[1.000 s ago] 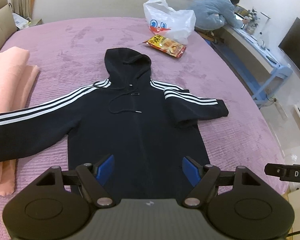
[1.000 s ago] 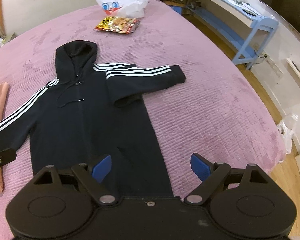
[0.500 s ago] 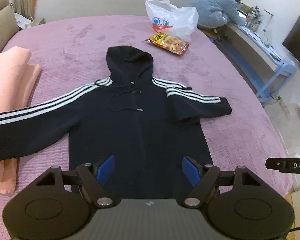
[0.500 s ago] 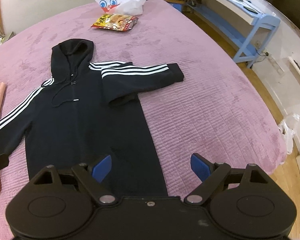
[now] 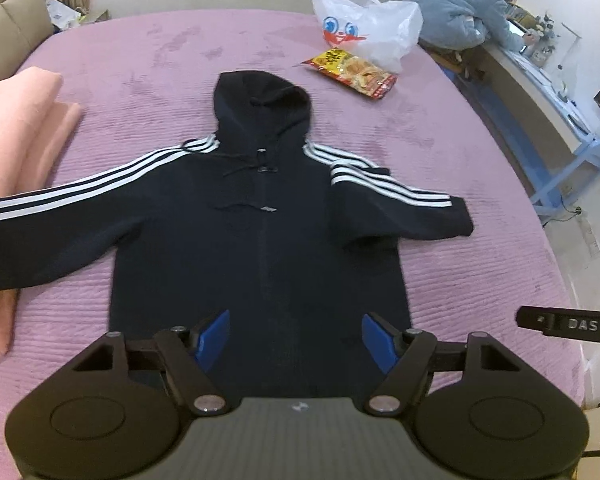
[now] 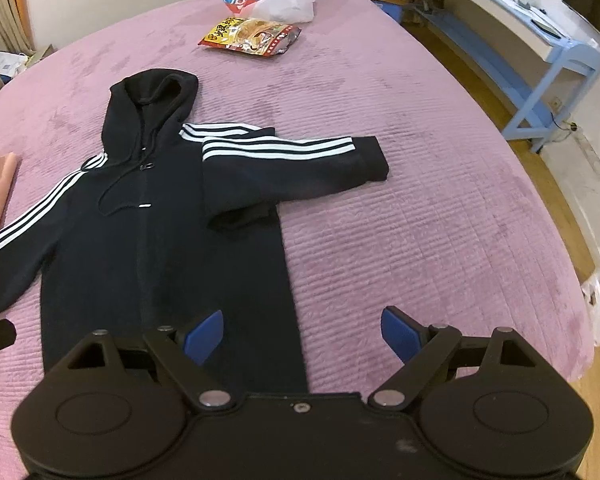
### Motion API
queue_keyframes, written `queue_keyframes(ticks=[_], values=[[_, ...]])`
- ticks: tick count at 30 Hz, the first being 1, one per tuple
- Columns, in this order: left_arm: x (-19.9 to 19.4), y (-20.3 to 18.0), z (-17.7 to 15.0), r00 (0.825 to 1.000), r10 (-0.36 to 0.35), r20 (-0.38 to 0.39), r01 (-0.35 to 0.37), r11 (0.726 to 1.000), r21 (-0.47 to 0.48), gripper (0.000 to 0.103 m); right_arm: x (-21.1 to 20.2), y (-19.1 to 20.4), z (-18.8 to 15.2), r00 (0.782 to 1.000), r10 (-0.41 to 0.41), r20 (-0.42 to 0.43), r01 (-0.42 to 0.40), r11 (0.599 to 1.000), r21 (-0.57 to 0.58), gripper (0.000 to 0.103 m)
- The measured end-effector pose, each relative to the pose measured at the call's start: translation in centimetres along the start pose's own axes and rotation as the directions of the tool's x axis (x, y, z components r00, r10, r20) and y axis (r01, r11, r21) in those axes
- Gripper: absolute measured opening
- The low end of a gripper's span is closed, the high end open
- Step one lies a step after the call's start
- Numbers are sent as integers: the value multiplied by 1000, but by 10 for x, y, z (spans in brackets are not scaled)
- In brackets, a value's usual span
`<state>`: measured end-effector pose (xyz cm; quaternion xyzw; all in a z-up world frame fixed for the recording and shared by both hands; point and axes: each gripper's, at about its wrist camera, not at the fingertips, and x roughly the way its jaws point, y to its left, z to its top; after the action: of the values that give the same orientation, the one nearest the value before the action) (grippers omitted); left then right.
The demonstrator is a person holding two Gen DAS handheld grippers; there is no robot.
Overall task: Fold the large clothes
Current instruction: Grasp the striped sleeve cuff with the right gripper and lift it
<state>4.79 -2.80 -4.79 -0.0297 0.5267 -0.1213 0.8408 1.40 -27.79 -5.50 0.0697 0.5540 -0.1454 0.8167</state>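
Note:
A black hoodie [image 5: 256, 232] with white sleeve stripes lies flat, front up, on the purple bed; it also shows in the right wrist view [image 6: 156, 216]. Its right sleeve [image 6: 296, 160] is doubled back on itself, with the cuff pointing right. Its left sleeve [image 5: 52, 216] stretches out to the left. My left gripper [image 5: 296, 340] is open and empty above the hem. My right gripper [image 6: 302, 334] is open and empty above the hem's right corner.
A pink folded blanket [image 5: 16, 128] lies on the left under the sleeve end. A snack packet [image 5: 352, 72] and a white plastic bag [image 5: 364, 36] lie beyond the hood. A person [image 5: 464, 16] sits at a blue desk [image 5: 556, 120] on the right. The bed edge [image 6: 576, 280] drops off at right.
Both grippers have moved forward and lower toward the hoodie's hem, so the hoodie looks larger. The hoodie itself has not moved. Both stay open.

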Motion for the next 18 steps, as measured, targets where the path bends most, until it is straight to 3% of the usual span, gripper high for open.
queue_keyframes(ticks=[3,8,11,13,18], values=[[18,-13,6,1000,-20,9,20,1000,-7,71,23,-20,12,995,79,57,-80,997,15,102],[54,-31,16,998,-45,47,47,998,-51,71,91,-70,44,978,209,11,-209,970,126,102],[72,-39,22,996,-45,72,49,997,-63,71,133,-92,67,972,230,51,-235,956,174,90],[86,-43,25,996,-43,74,49,996,-75,71,164,-104,87,967,241,77,-252,947,198,67],[105,-46,35,998,-21,61,26,995,-91,71,239,-129,141,958,274,86,-287,919,271,66]])
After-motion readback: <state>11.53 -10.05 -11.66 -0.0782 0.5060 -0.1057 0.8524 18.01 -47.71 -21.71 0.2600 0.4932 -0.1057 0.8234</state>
